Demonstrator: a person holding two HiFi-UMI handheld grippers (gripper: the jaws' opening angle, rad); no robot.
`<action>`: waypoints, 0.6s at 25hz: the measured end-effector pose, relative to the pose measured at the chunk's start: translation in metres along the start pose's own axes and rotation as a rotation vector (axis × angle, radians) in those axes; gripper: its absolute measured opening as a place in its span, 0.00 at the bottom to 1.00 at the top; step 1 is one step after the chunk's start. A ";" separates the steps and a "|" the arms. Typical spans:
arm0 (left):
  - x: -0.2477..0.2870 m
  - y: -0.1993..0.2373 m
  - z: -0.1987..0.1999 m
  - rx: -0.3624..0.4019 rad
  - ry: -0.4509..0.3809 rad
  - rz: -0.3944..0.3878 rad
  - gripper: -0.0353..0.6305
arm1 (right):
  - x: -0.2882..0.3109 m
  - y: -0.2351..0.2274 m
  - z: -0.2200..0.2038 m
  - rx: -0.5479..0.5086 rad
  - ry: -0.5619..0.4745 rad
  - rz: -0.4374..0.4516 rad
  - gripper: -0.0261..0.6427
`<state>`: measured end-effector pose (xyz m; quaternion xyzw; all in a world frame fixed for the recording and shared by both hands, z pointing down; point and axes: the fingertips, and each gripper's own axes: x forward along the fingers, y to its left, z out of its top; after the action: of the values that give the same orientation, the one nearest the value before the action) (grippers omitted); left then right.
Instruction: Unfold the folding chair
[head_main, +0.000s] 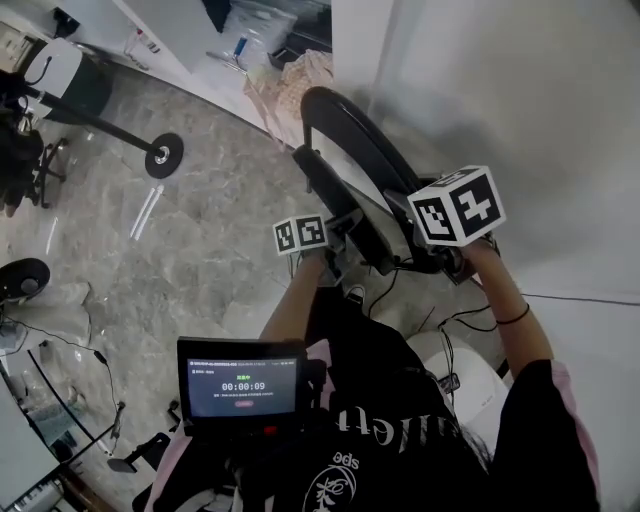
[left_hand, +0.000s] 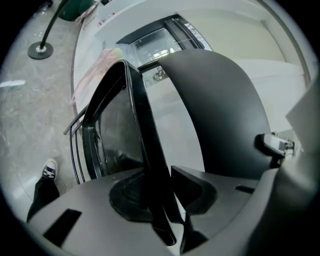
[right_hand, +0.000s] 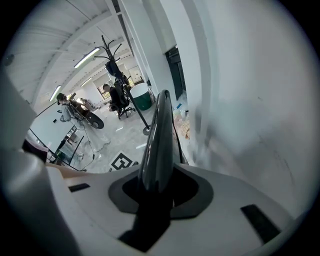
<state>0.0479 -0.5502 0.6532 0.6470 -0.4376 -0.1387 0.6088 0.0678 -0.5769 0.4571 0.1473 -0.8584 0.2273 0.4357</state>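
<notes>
A black folding chair (head_main: 345, 165) stands folded, leaning against the white wall (head_main: 520, 100). My left gripper (head_main: 335, 243) is at its near left edge and my right gripper (head_main: 402, 226) is at its near right edge, each below its marker cube. In the left gripper view a thin black frame edge (left_hand: 142, 125) runs between the pads, and the left gripper (left_hand: 160, 200) is closed on it, with the dark curved panel (left_hand: 215, 110) to the right. In the right gripper view the right gripper (right_hand: 155, 192) is clamped on a glossy black chair edge (right_hand: 160, 135) that rises straight up from the jaws.
A coat stand's round base (head_main: 163, 155) and pole lie on the marble floor to the left. An office chair (head_main: 35, 150) stands at the far left. Bags and clutter (head_main: 290, 75) sit behind the chair. A screen unit (head_main: 242, 385) hangs at the person's chest. Cables (head_main: 450, 318) run along the wall.
</notes>
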 end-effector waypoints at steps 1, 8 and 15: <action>-0.002 0.001 -0.001 -0.013 -0.008 -0.002 0.22 | 0.000 0.002 -0.001 -0.003 -0.001 -0.002 0.18; -0.029 0.011 -0.004 -0.146 -0.091 -0.055 0.19 | 0.004 0.022 -0.007 -0.011 0.005 -0.030 0.17; -0.074 0.032 -0.015 -0.240 -0.156 -0.046 0.18 | 0.015 0.082 -0.012 -0.146 0.036 -0.072 0.17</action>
<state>0.0026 -0.4819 0.6590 0.5669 -0.4490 -0.2540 0.6423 0.0299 -0.5016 0.4541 0.1420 -0.8589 0.1510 0.4684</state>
